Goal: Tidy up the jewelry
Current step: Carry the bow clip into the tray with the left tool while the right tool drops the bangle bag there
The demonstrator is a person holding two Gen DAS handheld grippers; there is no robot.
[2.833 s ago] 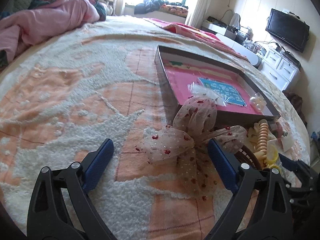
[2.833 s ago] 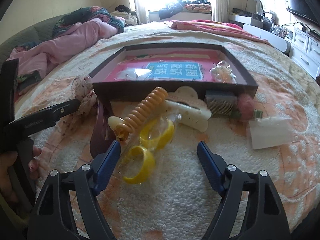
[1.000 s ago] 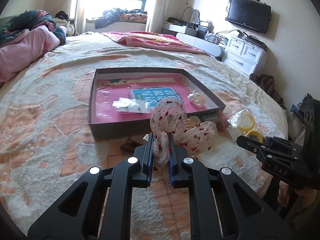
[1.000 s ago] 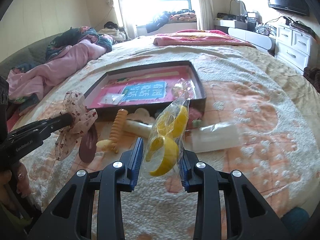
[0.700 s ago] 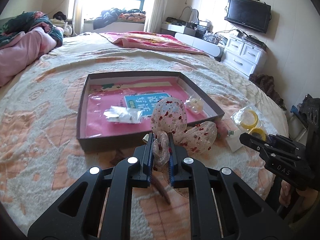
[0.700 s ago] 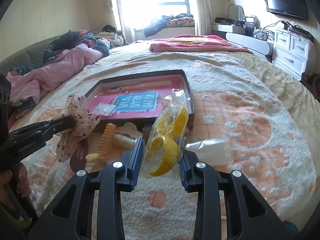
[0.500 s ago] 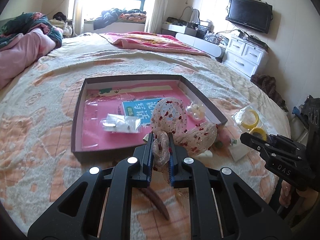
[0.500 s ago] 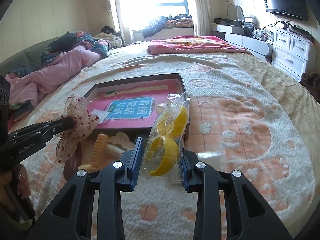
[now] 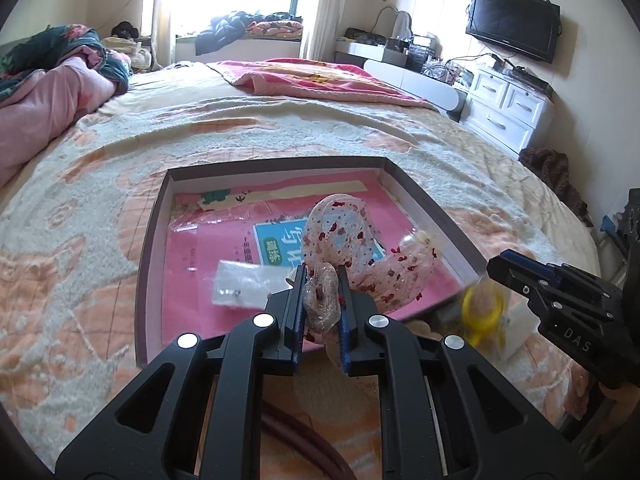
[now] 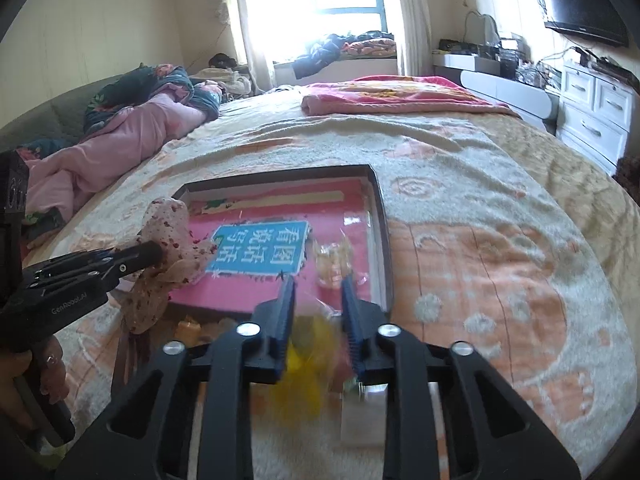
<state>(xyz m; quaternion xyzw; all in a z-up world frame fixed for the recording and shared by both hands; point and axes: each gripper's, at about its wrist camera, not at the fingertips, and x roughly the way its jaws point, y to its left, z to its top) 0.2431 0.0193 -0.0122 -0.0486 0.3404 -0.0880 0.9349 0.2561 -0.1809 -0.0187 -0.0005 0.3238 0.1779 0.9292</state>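
My left gripper (image 9: 320,292) is shut on the knot of a sheer bow (image 9: 340,232) with red dots, held over the near edge of the dark box (image 9: 152,240) with a pink lining. In the right wrist view the same bow (image 10: 168,224) hangs from the left gripper (image 10: 152,256) over the box (image 10: 382,240). My right gripper (image 10: 318,300) is closing. The clear bag of yellow rings (image 10: 304,364) is a blur low between its jaws, and the pads do not visibly press on it. The left wrist view shows that bag (image 9: 480,308) below the right gripper (image 9: 508,268).
Inside the box lie a blue label (image 10: 260,252), a small clear packet (image 9: 240,284) and a pale trinket bag (image 10: 332,264). A brown headband (image 9: 296,440) and a white packet (image 10: 360,412) lie on the bedspread before the box. A pink quilt (image 9: 40,120) lies far left.
Both grippers have moved forward toward the box. The bag of yellow rings stood upright in the right jaws and has dropped low and blurred; the right jaws are narrower. The left grip is unchanged.
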